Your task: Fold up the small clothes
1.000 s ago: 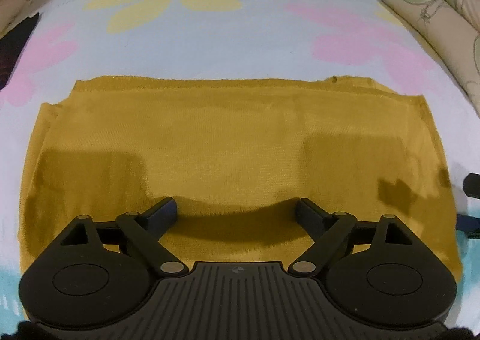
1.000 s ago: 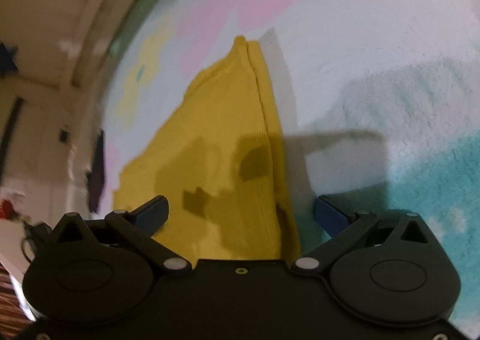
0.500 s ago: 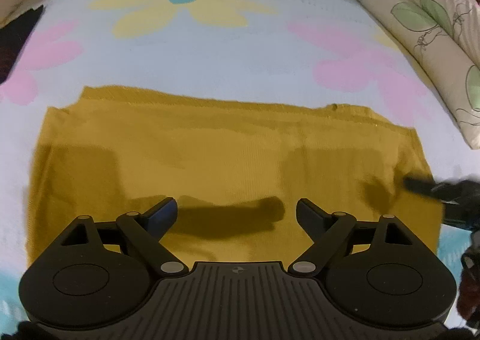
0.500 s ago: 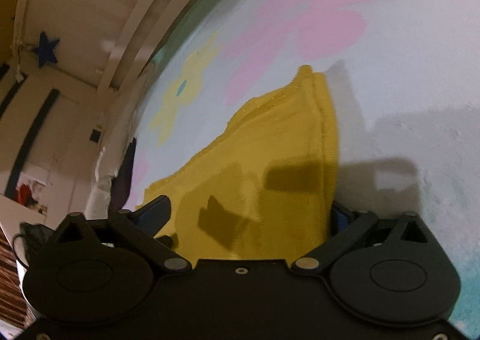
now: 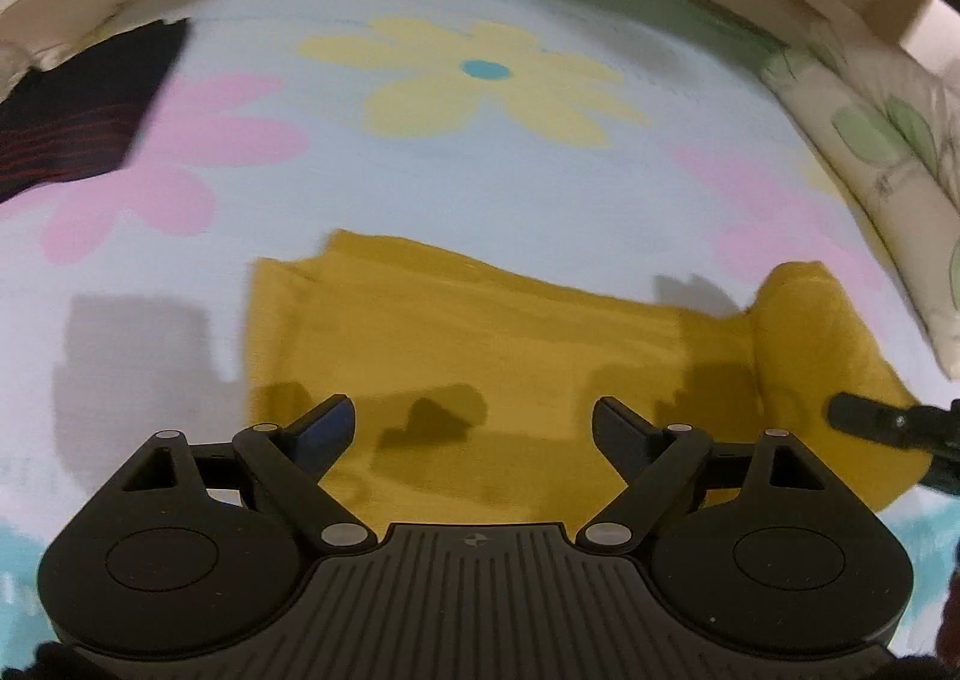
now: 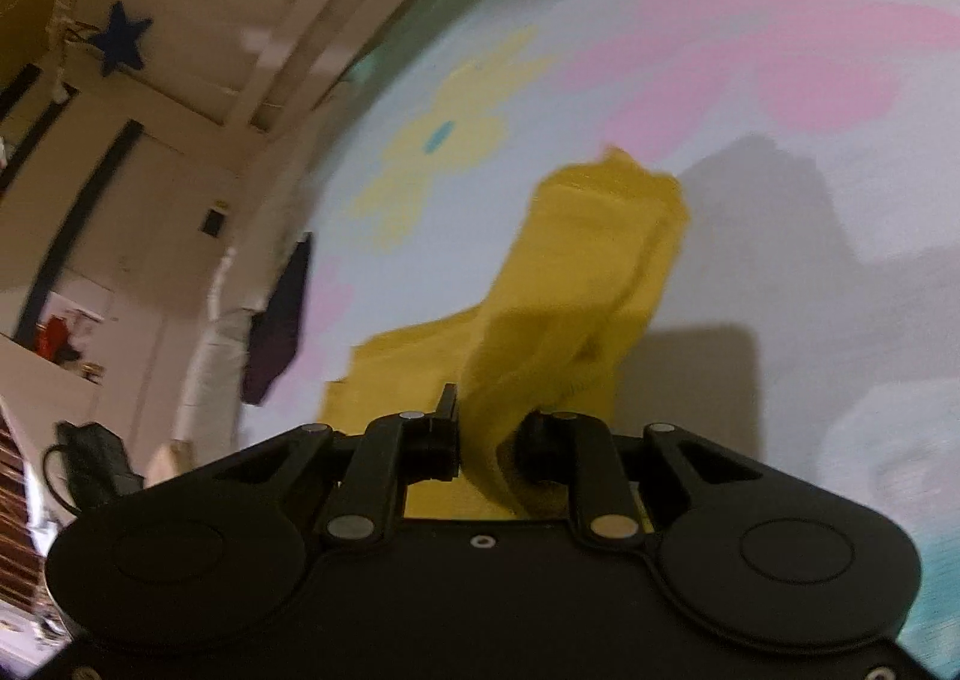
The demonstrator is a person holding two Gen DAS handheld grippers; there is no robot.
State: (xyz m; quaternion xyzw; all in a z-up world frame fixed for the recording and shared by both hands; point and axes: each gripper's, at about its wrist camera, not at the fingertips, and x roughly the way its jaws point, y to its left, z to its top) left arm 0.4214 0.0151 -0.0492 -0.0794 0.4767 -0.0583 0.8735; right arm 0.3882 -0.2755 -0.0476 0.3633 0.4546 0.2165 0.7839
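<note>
A mustard-yellow garment point(image 5: 480, 332) lies folded on a flowered bedspread point(image 5: 480, 182). My left gripper point(image 5: 474, 422) is open and empty, held over the garment's near edge. My right gripper point(image 6: 489, 434) is shut on the garment's right end point(image 6: 576, 290) and holds it lifted off the bed. In the left wrist view that raised end point(image 5: 810, 332) stands up at the right, with the right gripper's fingers point(image 5: 870, 419) against it.
A dark striped cloth point(image 5: 78, 110) lies at the bed's far left. A leaf-print pillow point(image 5: 888, 152) runs along the right side. In the right wrist view, a wall, a blue star point(image 6: 120, 44) and room clutter lie beyond the bed's edge.
My right gripper has shut on the garment's right end and lifted it, bunching it up. My left gripper has pulled back and risen, staying open.
</note>
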